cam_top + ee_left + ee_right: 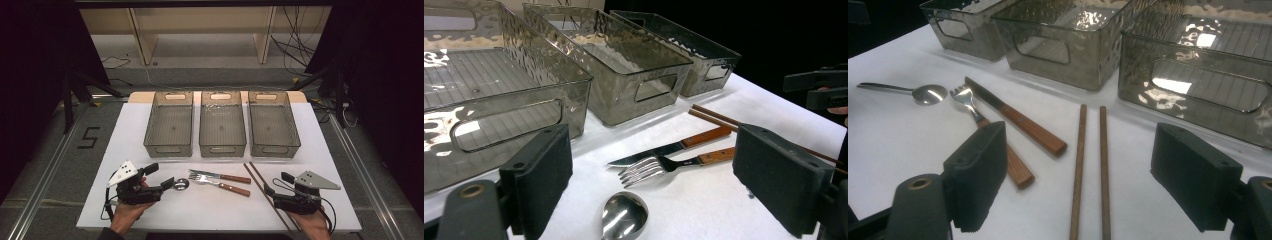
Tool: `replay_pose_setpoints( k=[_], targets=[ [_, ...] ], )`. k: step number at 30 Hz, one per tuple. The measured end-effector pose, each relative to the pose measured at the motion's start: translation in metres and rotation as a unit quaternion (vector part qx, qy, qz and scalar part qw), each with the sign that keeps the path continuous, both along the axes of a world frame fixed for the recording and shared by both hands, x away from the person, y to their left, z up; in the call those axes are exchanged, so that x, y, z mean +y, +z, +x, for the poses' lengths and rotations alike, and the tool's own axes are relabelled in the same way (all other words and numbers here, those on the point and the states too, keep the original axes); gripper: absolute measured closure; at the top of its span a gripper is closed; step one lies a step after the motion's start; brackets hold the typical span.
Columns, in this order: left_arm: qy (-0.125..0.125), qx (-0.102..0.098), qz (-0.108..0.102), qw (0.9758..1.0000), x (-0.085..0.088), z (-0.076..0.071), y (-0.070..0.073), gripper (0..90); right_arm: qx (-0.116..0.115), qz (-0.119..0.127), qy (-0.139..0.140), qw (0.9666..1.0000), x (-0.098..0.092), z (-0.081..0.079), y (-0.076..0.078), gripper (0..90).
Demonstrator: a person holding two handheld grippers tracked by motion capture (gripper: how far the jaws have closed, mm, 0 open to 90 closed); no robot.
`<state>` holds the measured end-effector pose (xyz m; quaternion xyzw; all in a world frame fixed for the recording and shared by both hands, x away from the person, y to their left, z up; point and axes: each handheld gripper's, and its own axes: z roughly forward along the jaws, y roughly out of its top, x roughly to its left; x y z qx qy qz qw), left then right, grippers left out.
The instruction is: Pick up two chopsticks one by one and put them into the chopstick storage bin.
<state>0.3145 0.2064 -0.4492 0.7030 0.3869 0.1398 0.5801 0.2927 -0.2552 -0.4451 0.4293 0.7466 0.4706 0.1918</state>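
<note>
Three see-through bins (169,125) (222,125) (274,125) sit empty across mid-frame.
Your left gripper (169,184) and right gripper (268,190) both gape, holding nothing; spoon (180,184), fork (220,184), knife (220,175) and chopsticks (265,192) lie below the bins.

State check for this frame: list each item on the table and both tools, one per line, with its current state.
Left tool: open, holding nothing.
Right tool: open, holding nothing.
Spoon: flat on the table, bowl up, just ahead of the left tool.
Fork: flat, beside the knife.
Knife: flat.
Chopsticks: side by side, flat.
Left bin: upright, empty.
Middle bin: upright, empty.
Right bin: upright, empty.
</note>
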Motion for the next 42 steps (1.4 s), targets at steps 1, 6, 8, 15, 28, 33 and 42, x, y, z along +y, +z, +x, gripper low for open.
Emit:
replay_pose_setpoints(
  k=[1, 6, 8, 15, 28, 33, 42],
  targets=[
    [0.0, 0.0, 0.0, 1.0, 0.0, 0.0, 0.0, 15.6, 0.002, 0.0, 0.0, 1.0, 0.0, 0.0, 0.0, 23.6],
    [0.0, 0.0, 0.0, 1.0, 0.0, 0.0, 0.0, 15.6, 0.014, -0.01, 0.002, 0.9999, 0.001, 0.003, 0.005, 23.9],
    [0.0, 0.0, 0.0, 1.0, 0.0, 0.001, 0.0, 15.6, 0.022, -0.016, 0.003, 0.9996, 0.001, 0.004, 0.007, 24.1],
    [0.001, 0.0, 0.001, 1.0, 0.0, 0.001, 0.0, 15.6, 0.072, -0.067, 0.001, 0.9951, 0.003, 0.015, 0.013, 25.8],
    [0.002, 0.0, 0.001, 1.0, 0.001, 0.001, 0.0, 15.6, 0.169, -0.161, 0.003, 0.9723, 0.013, 0.035, 0.017, 36.0],
    [0.002, -0.001, 0.0, 1.0, 0.001, 0.001, 0.0, 15.6, 0.221, -0.202, 0.015, 0.954, 0.019, 0.041, 0.01, 42.3],
    [0.002, 0.0, 0.0, 1.0, 0.001, 0.001, 0.0, 15.6, 0.265, -0.241, 0.018, 0.9335, 0.019, 0.049, -0.001, 53.1]
  ],
)
